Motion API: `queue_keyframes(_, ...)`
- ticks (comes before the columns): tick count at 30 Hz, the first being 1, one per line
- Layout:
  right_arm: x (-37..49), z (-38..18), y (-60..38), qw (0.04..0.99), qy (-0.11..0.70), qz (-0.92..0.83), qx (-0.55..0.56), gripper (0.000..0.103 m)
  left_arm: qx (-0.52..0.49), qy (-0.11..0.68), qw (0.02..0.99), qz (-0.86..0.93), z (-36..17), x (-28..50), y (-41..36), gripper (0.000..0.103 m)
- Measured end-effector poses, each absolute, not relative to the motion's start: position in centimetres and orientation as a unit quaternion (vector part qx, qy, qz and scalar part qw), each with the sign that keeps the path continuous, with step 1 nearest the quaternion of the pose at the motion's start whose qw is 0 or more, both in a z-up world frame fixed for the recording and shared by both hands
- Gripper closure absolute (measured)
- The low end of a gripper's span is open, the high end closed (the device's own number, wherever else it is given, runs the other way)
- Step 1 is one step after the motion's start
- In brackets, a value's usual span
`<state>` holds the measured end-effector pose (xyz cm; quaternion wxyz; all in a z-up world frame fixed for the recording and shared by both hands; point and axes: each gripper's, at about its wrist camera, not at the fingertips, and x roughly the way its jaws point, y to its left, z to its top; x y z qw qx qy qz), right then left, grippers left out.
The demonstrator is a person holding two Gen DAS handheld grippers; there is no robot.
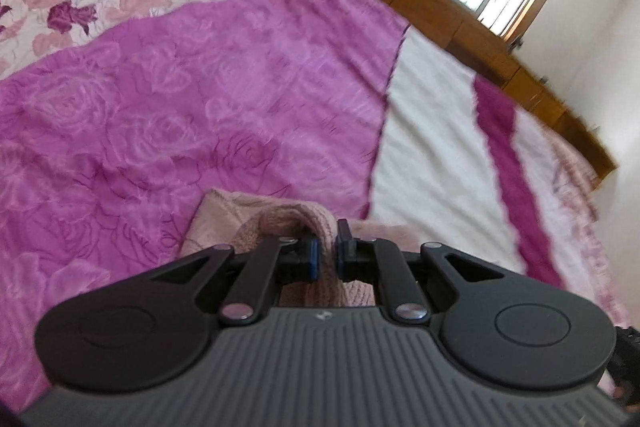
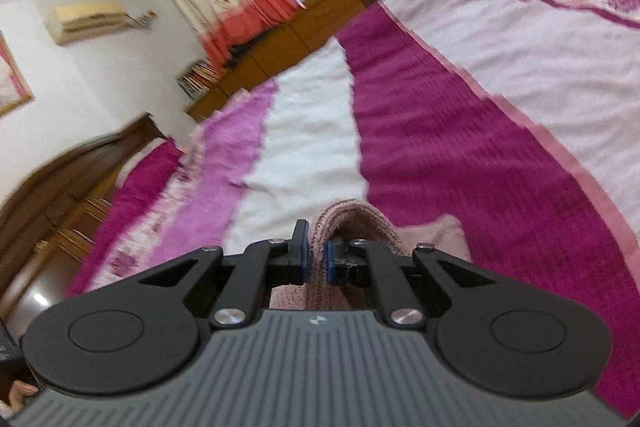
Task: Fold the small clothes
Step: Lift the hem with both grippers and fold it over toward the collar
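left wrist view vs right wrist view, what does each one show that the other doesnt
Only the left wrist view shows the rose-print bedspread and the left tool.

Only the right wrist view shows the wall air conditioner, the book stack and the right tool.

Both show a tool shut on the pink knitted garment, the window and the wooden ledge.

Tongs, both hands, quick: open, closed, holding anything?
Left tongs: closed on a fold of the pink knit garment.
Right tongs: closed on the ribbed edge of the pink knit garment.
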<state>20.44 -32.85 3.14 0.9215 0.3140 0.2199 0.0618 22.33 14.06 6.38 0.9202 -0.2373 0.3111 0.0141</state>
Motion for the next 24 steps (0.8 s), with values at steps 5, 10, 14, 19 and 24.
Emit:
queue_keyframes(5,22.5,-1.0,-32.7,0.919,0.266,0.003,0.292,0.093,-0.22,0.356,0.908,0.028,2.5,24.4,14.6,0.09)
queue_keyframes(10,22.5,-2.5,-33.1,0.915,0.27,0.009,0.3,0.085,-0.199,0.36,0.911,0.004,2.4,24.1,15.2,0.079)
queue_keyframes(14,21.8,-1.8,-32.9,0.915,0.281,0.013,0.291,0.072,-0.198,0.363,0.91,-0.009,3.4,23.0,15.4,0.059)
queue_keyframes(19,19.5,-0.6,-32.2,0.915,0.29,0.027,0.28,0.061,-0.194,0.368,0.909,-0.019,3.9,22.1,14.9,0.057)
queue_keyframes(24,18.7,-0.6,-32.2,0.908,0.297,0.043,0.291,0.06,-0.184,0.37,0.91,-0.025,3.4,21.6,14.3,0.058)
